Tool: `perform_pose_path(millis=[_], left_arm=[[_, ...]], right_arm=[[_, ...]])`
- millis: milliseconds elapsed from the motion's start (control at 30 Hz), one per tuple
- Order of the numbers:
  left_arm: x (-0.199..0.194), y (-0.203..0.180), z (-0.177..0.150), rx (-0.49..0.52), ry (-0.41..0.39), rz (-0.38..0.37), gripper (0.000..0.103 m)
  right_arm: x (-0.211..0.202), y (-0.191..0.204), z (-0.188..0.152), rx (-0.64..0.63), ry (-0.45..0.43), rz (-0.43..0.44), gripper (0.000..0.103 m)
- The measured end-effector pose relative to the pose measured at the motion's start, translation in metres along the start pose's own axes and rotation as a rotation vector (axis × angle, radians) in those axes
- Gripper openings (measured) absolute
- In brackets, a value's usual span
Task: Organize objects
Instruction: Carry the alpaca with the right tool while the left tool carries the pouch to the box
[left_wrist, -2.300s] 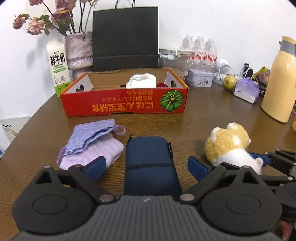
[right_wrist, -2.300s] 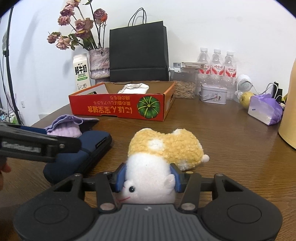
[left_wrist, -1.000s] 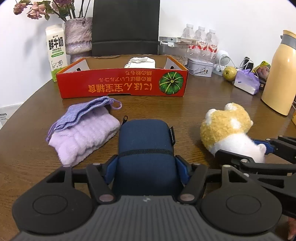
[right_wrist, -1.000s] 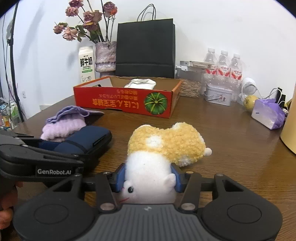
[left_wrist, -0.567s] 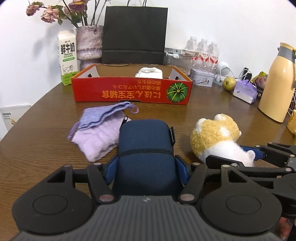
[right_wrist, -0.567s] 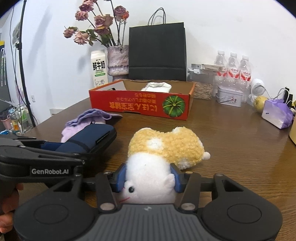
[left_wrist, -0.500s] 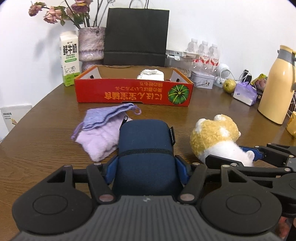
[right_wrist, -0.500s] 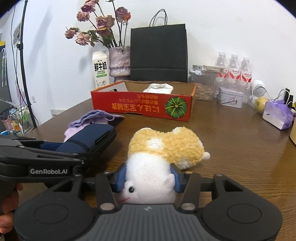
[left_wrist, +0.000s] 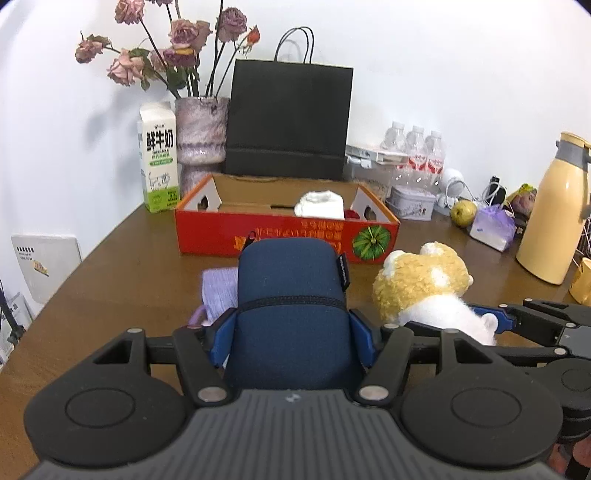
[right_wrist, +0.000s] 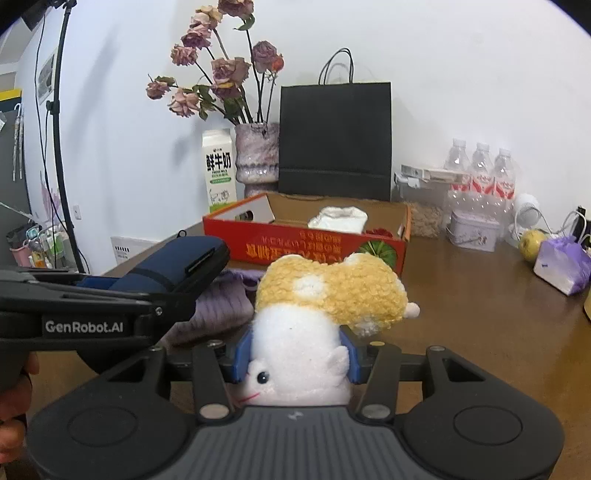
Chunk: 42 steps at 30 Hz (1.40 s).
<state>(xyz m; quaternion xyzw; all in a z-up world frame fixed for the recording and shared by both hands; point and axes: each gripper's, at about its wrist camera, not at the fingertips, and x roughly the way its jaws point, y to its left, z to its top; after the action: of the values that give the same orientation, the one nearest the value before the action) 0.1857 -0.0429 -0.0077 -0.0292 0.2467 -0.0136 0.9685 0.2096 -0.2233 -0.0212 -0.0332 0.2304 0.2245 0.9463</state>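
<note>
My left gripper (left_wrist: 291, 332) is shut on a navy blue zip pouch (left_wrist: 291, 295) and holds it up off the table; the pouch also shows in the right wrist view (right_wrist: 177, 266). My right gripper (right_wrist: 295, 354) is shut on a yellow and white plush toy (right_wrist: 325, 295), lifted above the table; the toy shows in the left wrist view (left_wrist: 421, 284). The red cardboard box (left_wrist: 288, 236) stands ahead, open on top, with a white cloth (left_wrist: 319, 204) inside. A folded lilac towel (left_wrist: 218, 291) lies on the table under the pouch.
Behind the box stand a milk carton (left_wrist: 157, 162), a vase of dried roses (left_wrist: 199, 136) and a black paper bag (left_wrist: 288, 118). To the right are water bottles (left_wrist: 415, 155), a tin (left_wrist: 412, 203), a green apple (left_wrist: 463, 214), a purple pack (left_wrist: 493, 227) and a yellow thermos (left_wrist: 554, 210).
Both grippers have risen and moved toward the box, carrying the pouch and the plush toy off the table. The lilac towel now lies below and behind the pouch.
</note>
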Motion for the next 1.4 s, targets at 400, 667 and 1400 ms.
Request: perform_pose_path(millis=[400, 667, 1400], left_arm=[[0.02, 0.014, 0.036, -0.006, -0.038, 0.014, 0.065], [0.045, 0.019, 0.058, -0.009, -0.056, 0.01, 0.065], [0.13, 0.039, 0.108, -0.066, -0.064, -0.008, 0.065]], right_arm=[[0.031, 0.002, 0.038, -0.007, -0.037, 0.002, 0.047], [0.058, -0.007, 0.059, -0.001, -0.056, 0.002, 0.047], [0.144, -0.031, 0.1, 0.02, -0.067, 0.005, 0.047]])
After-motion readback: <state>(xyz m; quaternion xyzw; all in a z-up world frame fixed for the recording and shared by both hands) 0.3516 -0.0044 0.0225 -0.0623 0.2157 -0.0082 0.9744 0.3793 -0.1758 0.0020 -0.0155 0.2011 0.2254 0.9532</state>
